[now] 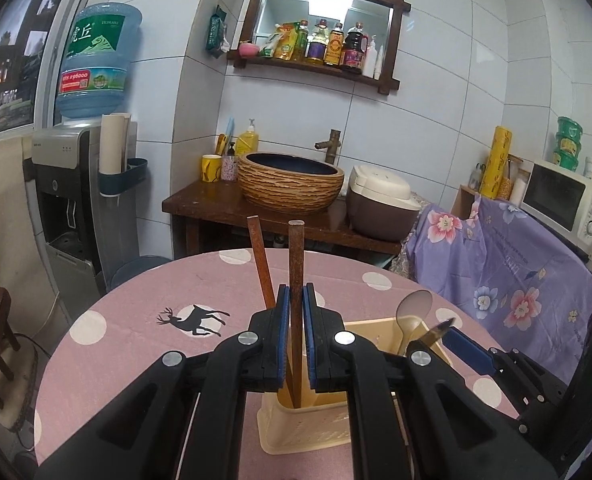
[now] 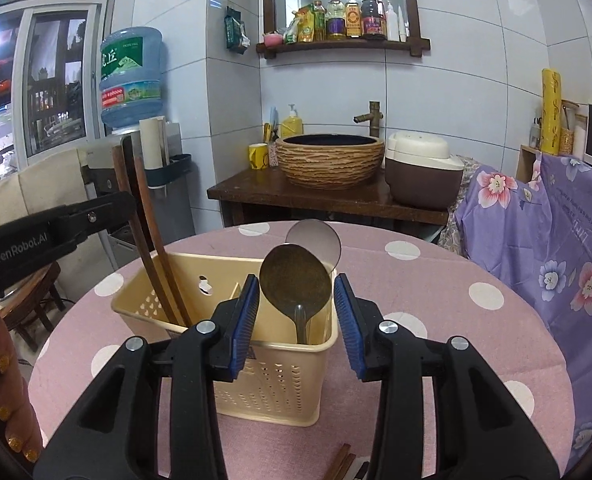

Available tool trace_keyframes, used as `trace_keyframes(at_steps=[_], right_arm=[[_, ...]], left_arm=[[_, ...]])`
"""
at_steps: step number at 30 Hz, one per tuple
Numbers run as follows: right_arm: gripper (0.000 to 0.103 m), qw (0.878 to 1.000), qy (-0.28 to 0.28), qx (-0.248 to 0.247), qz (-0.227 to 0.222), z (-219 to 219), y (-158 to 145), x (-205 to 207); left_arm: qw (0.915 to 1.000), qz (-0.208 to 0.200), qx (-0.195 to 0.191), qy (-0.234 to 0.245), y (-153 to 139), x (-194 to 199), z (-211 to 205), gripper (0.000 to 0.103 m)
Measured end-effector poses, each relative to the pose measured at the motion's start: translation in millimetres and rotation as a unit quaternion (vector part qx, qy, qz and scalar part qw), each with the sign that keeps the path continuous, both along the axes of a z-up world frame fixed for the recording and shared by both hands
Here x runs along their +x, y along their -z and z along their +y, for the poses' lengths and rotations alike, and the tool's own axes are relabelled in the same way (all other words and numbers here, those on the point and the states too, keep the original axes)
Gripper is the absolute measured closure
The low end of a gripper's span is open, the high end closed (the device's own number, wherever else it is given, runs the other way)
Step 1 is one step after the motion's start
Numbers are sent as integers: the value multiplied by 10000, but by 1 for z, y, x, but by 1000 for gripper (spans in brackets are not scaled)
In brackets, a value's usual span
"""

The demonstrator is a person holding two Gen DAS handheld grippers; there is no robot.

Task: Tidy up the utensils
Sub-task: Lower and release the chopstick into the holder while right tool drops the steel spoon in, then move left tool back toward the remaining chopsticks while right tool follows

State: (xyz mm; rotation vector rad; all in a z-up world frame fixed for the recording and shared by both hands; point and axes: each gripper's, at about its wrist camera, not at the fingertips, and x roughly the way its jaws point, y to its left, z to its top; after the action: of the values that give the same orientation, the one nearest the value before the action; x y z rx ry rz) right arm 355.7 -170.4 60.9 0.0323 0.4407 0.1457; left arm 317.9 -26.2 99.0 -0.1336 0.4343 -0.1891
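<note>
now the left gripper (image 1: 296, 312) jaws clench a stiff, light wooden chopstick (image 1: 296, 256) mid-shaft over the basket (image 2: 279, 376), while the right gripper (image 2: 296, 312) jaws stand released around the hard, slick spoon (image 2: 296, 280).

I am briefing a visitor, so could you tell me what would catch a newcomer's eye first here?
Probably the beige utensil basket on the pink dotted tablecloth, with a dark spoon standing in it between the open right gripper. The left gripper is shut on a brown chopstick in the basket's other compartment.

A cream perforated basket (image 2: 255, 380) holds two brown chopsticks (image 2: 151, 248) leaning left and two spoons (image 2: 296, 280) upright right.
</note>
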Motion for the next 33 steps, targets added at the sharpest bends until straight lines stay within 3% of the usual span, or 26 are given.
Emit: trace_keyframes(at_steps=[2,4,5,8,12,20,25,33], right_arm=[[46,10000,45,14,-71,-2,-3,-8],[46,9999,96,-7,-105,-4,-6,-18],[46,9999,106,-20,-88,-5,-7,-24],[45,9999,64,-11,141,-10,-4,-42],[43,9978,101,105,644,-19,15,-63],[43,9878,448,87,1487,-38,71,-100],[43,9770,576,101,2050,-45,106,-113],[43,9700,561,-101,2364,-31,125,-116]], left_arm=[[10000,-2,-13,63,-1,-6,1,83],[9999,-4,-72,101,1,-16,5,63],[9999,3,-104,102,2,-22,7,61],[9998,193,2,61,11,-36,12,60],[9967,798,55,103,41,-53,22,61],[9846,1734,184,155,113,-88,25,66],[9790,2030,92,137,133,-94,28,69],[9747,2205,224,297,147,-96,10,71]])
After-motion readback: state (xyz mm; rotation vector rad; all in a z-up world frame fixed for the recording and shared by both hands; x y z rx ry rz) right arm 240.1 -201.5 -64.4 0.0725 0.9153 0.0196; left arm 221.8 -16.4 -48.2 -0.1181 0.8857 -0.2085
